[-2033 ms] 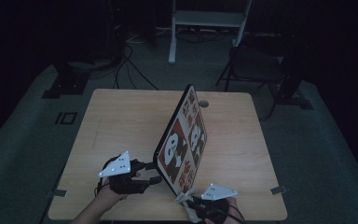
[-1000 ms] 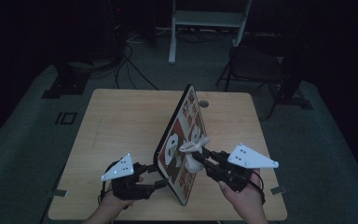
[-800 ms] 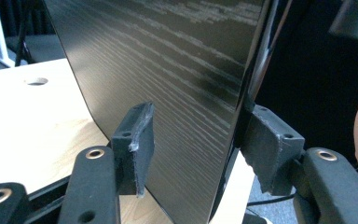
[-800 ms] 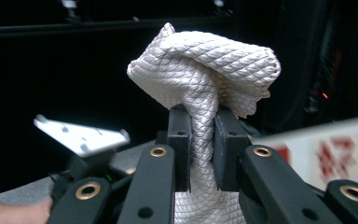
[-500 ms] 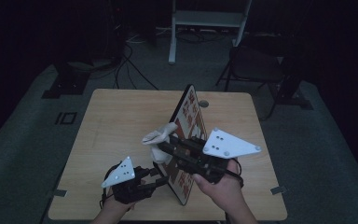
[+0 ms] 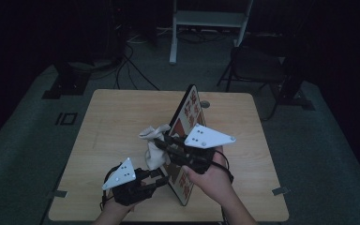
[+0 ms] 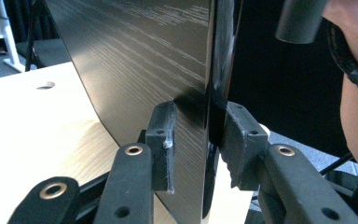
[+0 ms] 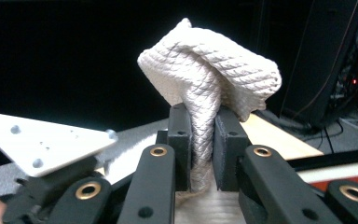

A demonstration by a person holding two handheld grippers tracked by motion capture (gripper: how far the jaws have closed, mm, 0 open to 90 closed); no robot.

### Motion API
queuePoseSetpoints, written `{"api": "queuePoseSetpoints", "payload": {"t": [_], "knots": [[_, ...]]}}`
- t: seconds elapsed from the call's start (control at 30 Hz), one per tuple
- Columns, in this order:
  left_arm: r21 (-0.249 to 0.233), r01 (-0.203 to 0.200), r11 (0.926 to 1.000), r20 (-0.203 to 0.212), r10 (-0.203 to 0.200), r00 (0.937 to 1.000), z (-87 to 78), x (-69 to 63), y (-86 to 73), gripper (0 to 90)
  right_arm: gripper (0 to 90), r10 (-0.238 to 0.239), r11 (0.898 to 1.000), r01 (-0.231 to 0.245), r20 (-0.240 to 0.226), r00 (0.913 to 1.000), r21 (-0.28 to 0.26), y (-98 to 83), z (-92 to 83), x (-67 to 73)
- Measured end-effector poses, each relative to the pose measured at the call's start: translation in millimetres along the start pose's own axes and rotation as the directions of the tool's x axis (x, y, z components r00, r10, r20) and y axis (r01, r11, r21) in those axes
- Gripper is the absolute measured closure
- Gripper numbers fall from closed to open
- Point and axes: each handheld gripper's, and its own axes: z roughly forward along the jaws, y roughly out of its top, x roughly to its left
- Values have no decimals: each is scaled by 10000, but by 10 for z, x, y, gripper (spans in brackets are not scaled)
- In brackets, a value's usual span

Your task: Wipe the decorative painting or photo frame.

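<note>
A flat board (image 6: 189, 115) with a red-and-white printed face stands on edge on the wooden table (image 6: 112, 122). Its dark wood-grain back (image 7: 144, 56) faces left. My left gripper (image 6: 161, 176) is at the board's near bottom corner. Its jaws have just been closing, and in the left gripper view (image 7: 198, 121) the pads press both sides of the board's edge. My right gripper (image 6: 158, 140) reaches over the board's top edge from the right, shut on a white woven cloth (image 6: 153, 152). The cloth (image 8: 209, 65) bunches above the pads (image 8: 204, 116) and hangs against the board's back.
A small round hole (image 6: 205, 104) sits in the table behind the board. Off the table's far edge stand a white frame (image 6: 206, 18), a dark chair (image 6: 258, 65) and floor cables (image 6: 131, 61). The left gripper's grey plate (image 8: 42, 140) lies close under the right gripper.
The right gripper has carried the cloth from the board's printed side over its top edge to the back side, then lower. The left gripper stayed at the near corner.
</note>
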Motion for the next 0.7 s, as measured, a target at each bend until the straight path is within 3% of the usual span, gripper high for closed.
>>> {"api": "queuePoseSetpoints", "payload": {"t": [0.2, 0.7], "knots": [[19, 25, 10000, -110, -24, 9999, -3, 8, 4, 675, 794, 247, 9996, -251, 397, 9989, 87, 4, 72, -180], [51, -42, 10000, -201, 43, 9998, -11, 9, 8, 680, 796, 91, 9997, -127, 1631, 9866, 211, 41, 186, -532]]}}
